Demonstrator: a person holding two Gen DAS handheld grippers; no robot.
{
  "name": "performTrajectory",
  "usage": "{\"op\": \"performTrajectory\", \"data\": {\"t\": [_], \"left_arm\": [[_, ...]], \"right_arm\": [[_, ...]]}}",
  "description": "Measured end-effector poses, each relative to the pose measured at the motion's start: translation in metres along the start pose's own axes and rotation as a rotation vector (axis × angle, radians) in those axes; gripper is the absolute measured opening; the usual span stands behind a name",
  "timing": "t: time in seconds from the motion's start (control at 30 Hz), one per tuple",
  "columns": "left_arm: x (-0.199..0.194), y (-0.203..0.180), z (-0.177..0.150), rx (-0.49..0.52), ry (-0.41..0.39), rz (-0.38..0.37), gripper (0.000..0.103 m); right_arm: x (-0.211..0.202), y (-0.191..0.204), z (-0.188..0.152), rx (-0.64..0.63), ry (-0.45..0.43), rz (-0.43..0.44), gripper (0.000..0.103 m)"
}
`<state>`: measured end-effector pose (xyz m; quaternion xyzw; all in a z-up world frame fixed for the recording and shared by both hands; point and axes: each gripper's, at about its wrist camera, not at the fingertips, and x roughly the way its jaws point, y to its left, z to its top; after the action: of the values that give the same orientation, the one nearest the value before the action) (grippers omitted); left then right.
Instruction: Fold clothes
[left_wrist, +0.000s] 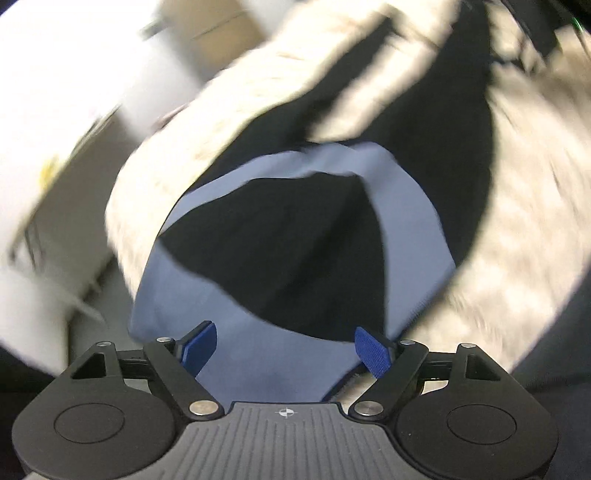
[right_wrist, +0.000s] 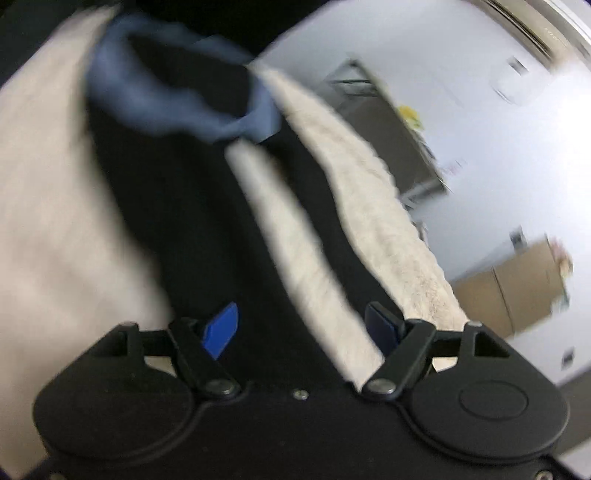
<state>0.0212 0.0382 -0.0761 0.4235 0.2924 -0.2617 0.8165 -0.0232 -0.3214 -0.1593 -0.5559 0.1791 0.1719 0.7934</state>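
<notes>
Both our left gripper and right gripper gape empty; snatching the blurred black-and-blue garment risks bunching several layers together.

Home: fuzzy blanket, cupboards

My soft cream blanket has a black garment and blue-and-black clothes lying on it.
</notes>
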Motion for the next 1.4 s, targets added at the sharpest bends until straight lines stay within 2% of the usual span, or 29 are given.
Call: {"op": "performTrajectory", "data": {"t": [0.1,0.23,0.33,0.37,0.4,0.5,0.57,0.77,0.9,0.97,1.0,1.1,1.17,1.23,1.33,1.4], "left_arm": [[0.003,-0.010,-0.001,0.036,0.011,-0.019,0.078],[0.007,-0.010,-0.007,0.041,0.020,-0.011,0.077],[0.008,-0.014,-0.010,0.081,0.018,0.006,0.076],[0.009,-0.016,-0.009,0.093,0.019,0.015,0.073],[0.010,-0.019,-0.008,0.109,0.024,0.006,0.065],[0.009,-0.022,-0.008,0.154,0.032,-0.021,0.059],[0.010,-0.021,-0.009,0.164,0.036,-0.039,0.056],[0.007,-0.027,-0.009,0.267,0.017,-0.061,0.050],[0.009,-0.028,-0.008,0.274,0.041,-0.122,0.036],[0.011,-0.030,-0.006,0.289,0.052,-0.142,0.036],[0.013,-0.030,-0.006,0.297,0.053,-0.138,0.041],[0.021,-0.035,-0.003,0.350,0.052,-0.118,0.048],[0.024,-0.037,-0.001,0.375,0.046,-0.117,0.048],[0.025,-0.036,-0.002,0.378,0.036,-0.117,0.048],[0.024,-0.035,-0.006,0.382,0.008,-0.114,0.046],[0.020,-0.036,-0.009,0.386,-0.020,-0.096,0.038]], "right_arm": [[-0.008,0.024,-0.024,-0.111,0.007,-0.009,0.075],[0.005,0.028,-0.032,-0.124,0.010,-0.056,0.080],[0.018,0.029,-0.033,-0.148,0.011,-0.083,0.084],[0.022,0.030,-0.033,-0.158,0.008,-0.091,0.084],[0.027,0.028,-0.032,-0.175,0.006,-0.102,0.084],[0.030,0.018,-0.033,-0.191,0.013,-0.123,0.083],[0.029,0.012,-0.036,-0.205,0.022,-0.159,0.079],[0.021,-0.004,-0.060,-0.261,0.064,-0.131,0.078],[0.018,0.001,-0.070,-0.295,0.079,-0.096,0.078],[0.022,0.002,-0.071,-0.294,0.088,-0.100,0.078],[0.023,0.002,-0.071,-0.292,0.090,-0.103,0.078],[0.028,0.002,-0.070,-0.289,0.075,-0.108,0.074],[0.025,0.000,-0.068,-0.287,0.062,-0.100,0.058],[0.019,-0.009,-0.064,-0.250,0.052,-0.094,0.051],[0.012,-0.016,-0.066,-0.238,0.047,-0.089,0.049],[0.009,-0.019,-0.069,-0.251,0.042,-0.093,0.049]]}}
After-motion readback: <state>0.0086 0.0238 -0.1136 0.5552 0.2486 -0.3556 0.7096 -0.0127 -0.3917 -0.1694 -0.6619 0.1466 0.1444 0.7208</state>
